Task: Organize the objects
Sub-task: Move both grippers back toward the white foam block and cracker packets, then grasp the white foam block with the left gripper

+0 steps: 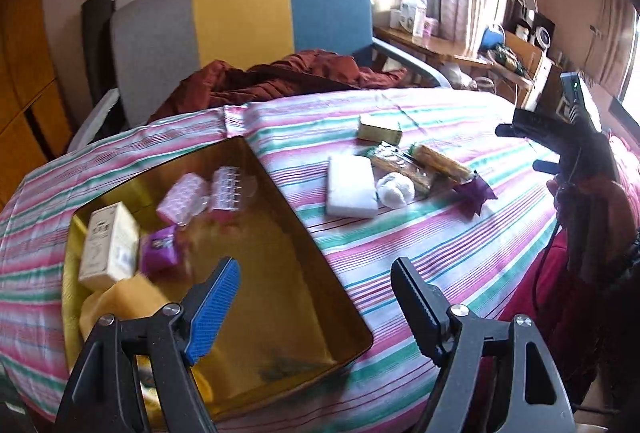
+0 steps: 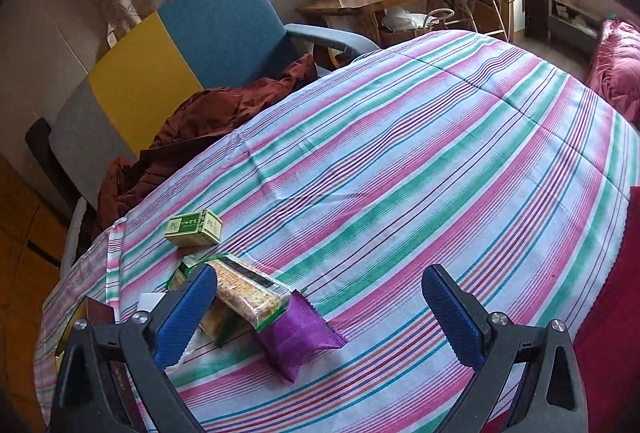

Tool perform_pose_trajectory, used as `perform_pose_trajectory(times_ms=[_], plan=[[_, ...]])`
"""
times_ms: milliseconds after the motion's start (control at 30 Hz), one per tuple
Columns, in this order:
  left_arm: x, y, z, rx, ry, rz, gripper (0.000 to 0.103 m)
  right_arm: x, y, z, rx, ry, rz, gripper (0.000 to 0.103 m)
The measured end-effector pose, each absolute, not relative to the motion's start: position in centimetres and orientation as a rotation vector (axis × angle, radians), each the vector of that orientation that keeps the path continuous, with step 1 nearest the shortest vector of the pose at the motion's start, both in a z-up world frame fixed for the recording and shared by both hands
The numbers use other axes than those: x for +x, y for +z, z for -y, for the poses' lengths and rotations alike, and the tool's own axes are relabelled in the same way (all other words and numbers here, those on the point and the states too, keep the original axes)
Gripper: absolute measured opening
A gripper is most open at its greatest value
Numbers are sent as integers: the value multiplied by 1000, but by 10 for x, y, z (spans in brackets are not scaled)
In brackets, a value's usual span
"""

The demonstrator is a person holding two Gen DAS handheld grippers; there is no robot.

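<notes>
From the left wrist camera, the left gripper (image 1: 316, 289) hangs with its jaws spread wide and nothing between them, over the near right part of a gold tray (image 1: 280, 297) lying on the striped bedcover (image 1: 440, 245). The tray's long axis runs from the far left down toward the gripper. Inside it, ahead and left of the fingers, sit one cream box (image 1: 106, 247) on its side, one purple packet (image 1: 160, 249) and two pink clear-wrapped packs (image 1: 208, 193); motion blur smears these, so their print cannot be read. A yellow item (image 1: 124, 303) at the tray's near left is partly hidden by the left finger.

Ahead and right of the gripper, outside the tray, lie one white block (image 1: 351, 187), one white round bundle (image 1: 395, 189), two long cracker packs (image 1: 420, 163) with their long axes slanting from far left to near right, one green box (image 1: 379, 130) and one purple wrapper (image 1: 474, 195). The right gripper (image 1: 532, 149) shows at the far right, seen edge-on.

From the right wrist camera, the right gripper (image 2: 320, 309) is likewise wide open and empty. The cracker packs (image 2: 248, 293) lie just ahead of its left finger, which covers their near ends. The purple wrapper (image 2: 298, 337) rests between the fingers, touching a cracker pack, pointing near-left to far-right. The green box (image 2: 195, 229) lies farther ahead to the left. A sliver of the white block is barely visible behind the left finger.
</notes>
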State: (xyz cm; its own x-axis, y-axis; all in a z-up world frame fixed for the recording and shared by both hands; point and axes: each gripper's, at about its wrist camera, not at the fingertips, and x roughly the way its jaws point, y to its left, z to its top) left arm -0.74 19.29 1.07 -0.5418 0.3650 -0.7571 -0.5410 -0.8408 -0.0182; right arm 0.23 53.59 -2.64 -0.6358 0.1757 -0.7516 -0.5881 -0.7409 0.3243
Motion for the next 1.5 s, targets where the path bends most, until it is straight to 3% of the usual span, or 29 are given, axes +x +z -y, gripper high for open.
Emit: perform_pose_trajectory(times_ms=[600, 1333, 1433, 1467, 1500], plan=[[-86, -6, -274, -1206, 2279, -359, 75, -6, -35, -531, -1091, 2421, -818, 103], [-157, -81, -347, -1459, 2146, -428, 74, -12, -39, -528, -1148, 2439, -822, 103], [-160, -90, -346, -1492, 2145, -445, 72, -13, -39, -527, -1153, 2444, -815, 103], [-159, -86, -346, -1471, 2138, -420, 61, -13, -39, -526, -1156, 2446, -812, 103], [-157, -84, -345, -1458, 2134, -407, 58, -14, -39, -526, -1162, 2449, -807, 103]])
